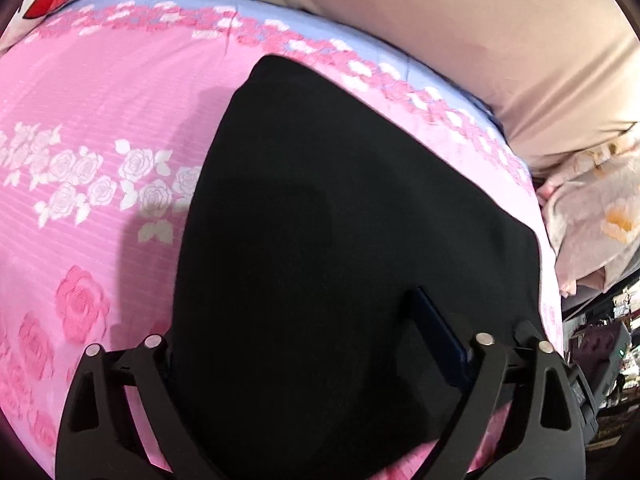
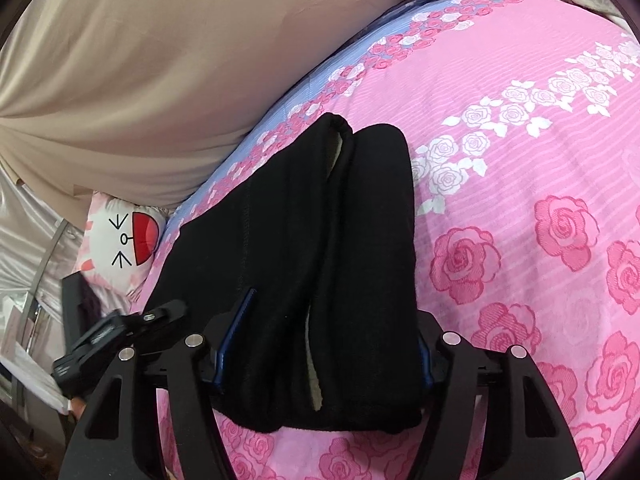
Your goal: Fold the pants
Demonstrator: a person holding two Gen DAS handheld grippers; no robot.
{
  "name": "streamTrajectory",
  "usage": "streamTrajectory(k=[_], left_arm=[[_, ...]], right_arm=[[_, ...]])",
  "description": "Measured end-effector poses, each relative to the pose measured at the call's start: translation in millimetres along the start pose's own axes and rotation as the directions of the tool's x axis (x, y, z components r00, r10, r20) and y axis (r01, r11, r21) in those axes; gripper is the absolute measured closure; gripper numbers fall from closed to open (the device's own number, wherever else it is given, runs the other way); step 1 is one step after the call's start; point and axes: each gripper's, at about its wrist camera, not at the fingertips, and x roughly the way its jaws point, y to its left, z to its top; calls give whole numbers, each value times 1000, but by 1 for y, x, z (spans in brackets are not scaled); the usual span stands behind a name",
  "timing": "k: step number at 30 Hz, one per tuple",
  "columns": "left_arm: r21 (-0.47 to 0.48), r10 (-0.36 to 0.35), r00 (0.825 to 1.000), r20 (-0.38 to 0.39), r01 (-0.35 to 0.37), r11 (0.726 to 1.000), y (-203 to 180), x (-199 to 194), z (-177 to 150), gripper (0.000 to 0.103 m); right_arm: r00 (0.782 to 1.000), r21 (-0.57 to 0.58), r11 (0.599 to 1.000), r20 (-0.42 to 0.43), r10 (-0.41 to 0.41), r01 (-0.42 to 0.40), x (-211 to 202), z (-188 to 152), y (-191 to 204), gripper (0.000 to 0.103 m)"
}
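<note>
The left gripper (image 1: 320,344) stands with its jaws wide, the black pants (image 1: 340,220) filling the space between them; its blue-padded finger (image 1: 438,334) on one side lies against the dark cloth, while the opposite finger is hidden behind the fabric's edge, so whether the pads press on the cloth cannot be told. Ahead of this claw the pants run forward as one broad dark slab over the pink rose-printed bedspread (image 1: 100,120), ending near the blue flowered border. Beyond that border lies a beige pillow (image 1: 500,40).

The right gripper (image 2: 322,346) straddles the near end of the pants (image 2: 304,248) — the garment here is doubled into two thick rolls lying side by side, a pale lining showing in the seam between them. One blue pad (image 2: 236,328) touches the left roll and the other sits at the right roll's edge; the jaws are partly drawn in around the bundle, though a firm grip cannot be confirmed. Ahead of this claw the folded pants reach toward the blue border of the bedspread (image 2: 520,160), with the beige pillow (image 2: 160,60) past it. To its left, just beside the bed's edge, rests a white cushion with a cartoon face (image 2: 128,240), and the other gripper's black frame (image 2: 116,336) shows close by.
</note>
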Motion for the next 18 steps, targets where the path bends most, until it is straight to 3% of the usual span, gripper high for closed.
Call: streamTrajectory(k=[2,4,5,9,14,18], left_arm=[[0,9,1000,4,-9,1000,-2,-1,3,34],[9,6,1000,20,-7,1000,-3,-12,4,62],[31,-6,1000,24,5,1000,-5,-17,4,65],[49,-52,999,16,51,998,-7,-35,5,69],[20,-138,989,-51,140,990,3,-53,-3,69],[64,-100,990,-97,106,992,5,-53,-26,67]], right_arm=[[1000,-4,1000,6,-6,6,1,1,2,47],[1000,-20,1000,14,-4,5,-2,0,8,57],[1000,-19,1000,15,1,-1,-5,0,11,58],[999,-27,999,17,48,-47,-19,4,24,62],[992,-3,992,-21,123,-123,-44,3,34,63],[992,17,995,-79,97,-96,-50,-20,23,63]])
